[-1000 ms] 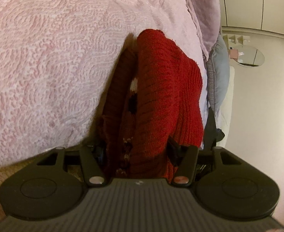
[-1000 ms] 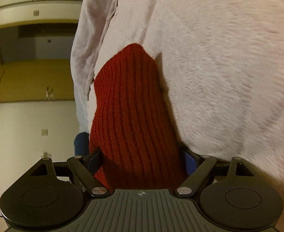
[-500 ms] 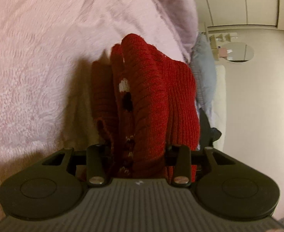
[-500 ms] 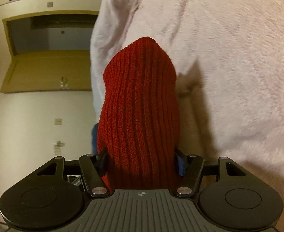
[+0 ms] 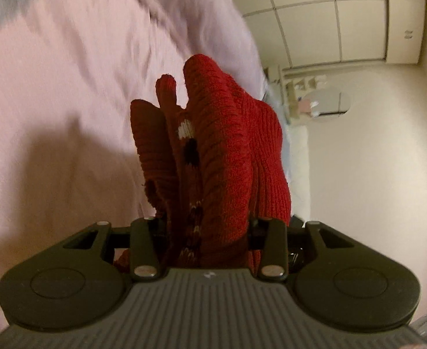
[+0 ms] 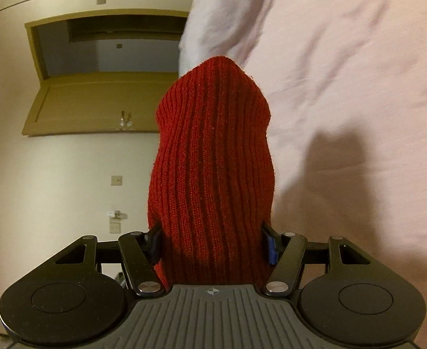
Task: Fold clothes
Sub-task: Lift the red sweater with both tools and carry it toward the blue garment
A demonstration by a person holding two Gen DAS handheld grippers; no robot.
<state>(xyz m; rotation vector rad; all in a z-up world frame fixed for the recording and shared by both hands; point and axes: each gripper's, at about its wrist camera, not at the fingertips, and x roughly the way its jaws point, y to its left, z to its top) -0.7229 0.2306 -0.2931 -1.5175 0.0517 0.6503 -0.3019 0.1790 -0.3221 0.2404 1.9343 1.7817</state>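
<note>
Both grippers were clamped on one red sweater. Nearest in the left wrist view, the left gripper (image 5: 207,226) squeezed a thick bunch of sweater (image 5: 213,151) layers, with a small white and black pattern showing between the folds. Nearest in the right wrist view, the right gripper (image 6: 212,241) pinched another ribbed part of the sweater (image 6: 213,160), which stood up in front of the camera like a tall hump.

A second before, the sweater lay low against the pink blanket. Now it was lifted up, and a dark shadow fell on the blanket (image 5: 53,101) on the left, a little way from the cloth. The blanket looked smeared, so the hands were probably moving fast. That likely meant the sweater was being carried up and over to make the next fold, or to move the folded bundle.

Farther off, on the right of the left view, there was a pale wall with an oval mirror (image 5: 327,103). Far left in the right view was a brown door (image 6: 97,101).
</note>
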